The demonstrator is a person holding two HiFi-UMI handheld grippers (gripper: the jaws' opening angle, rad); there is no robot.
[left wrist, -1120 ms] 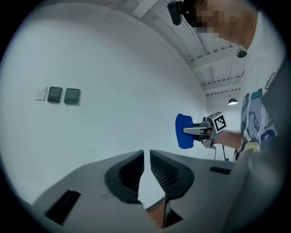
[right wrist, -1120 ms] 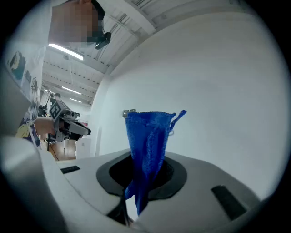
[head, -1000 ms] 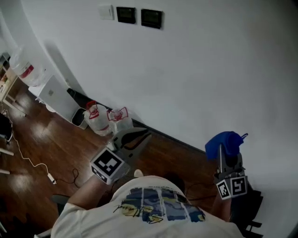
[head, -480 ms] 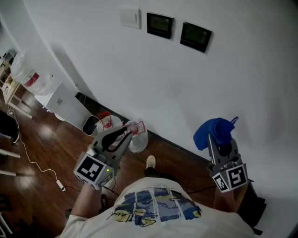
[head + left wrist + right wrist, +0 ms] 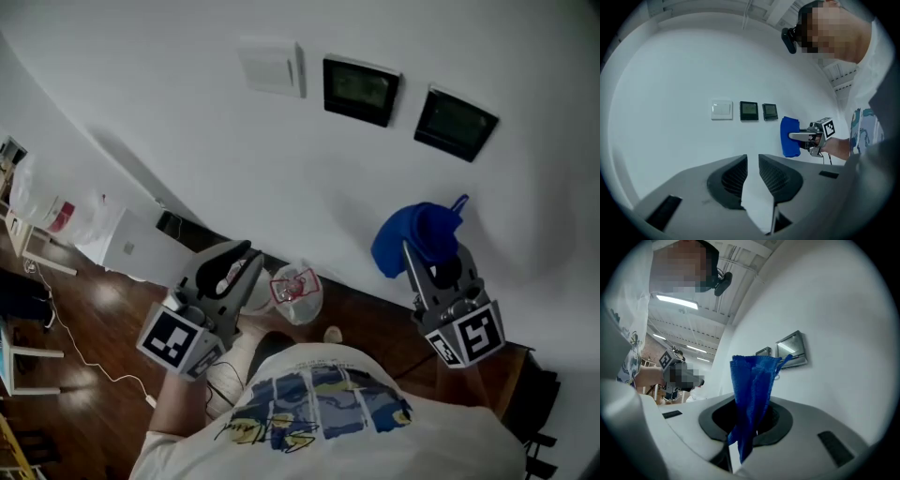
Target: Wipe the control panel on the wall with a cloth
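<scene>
- The person's printed white shirt (image 5: 319,412) fills the bottom of the head view, with one arm reaching out on each side.
- The left gripper (image 5: 232,262) is held low on the left, its marker cube (image 5: 176,339) nearest the body. In the left gripper view its jaws stand a narrow gap apart, and only bare wall shows between them.
- The right gripper (image 5: 422,267) is raised on the right and points up toward the wall (image 5: 169,103). Its jaws are pinched on the blue cloth (image 5: 412,234).
- In the right gripper view the cloth (image 5: 752,390) stands up out of the jaws as a bunched fold, and a short tail hangs below the grip.
- On the wood floor (image 5: 103,309) by the base of the wall, between the two grippers, lies a clear plastic bag with red print (image 5: 295,291). A thin white cable (image 5: 66,337) trails across the floor at the left.
- On the wall, in a row, are a white switch plate (image 5: 272,67), then the first control panel (image 5: 361,89), then the second control panel (image 5: 455,122). Both panels are dark.
- The cloth is below the second control panel and apart from it. I cannot tell whether it touches the wall.
</scene>
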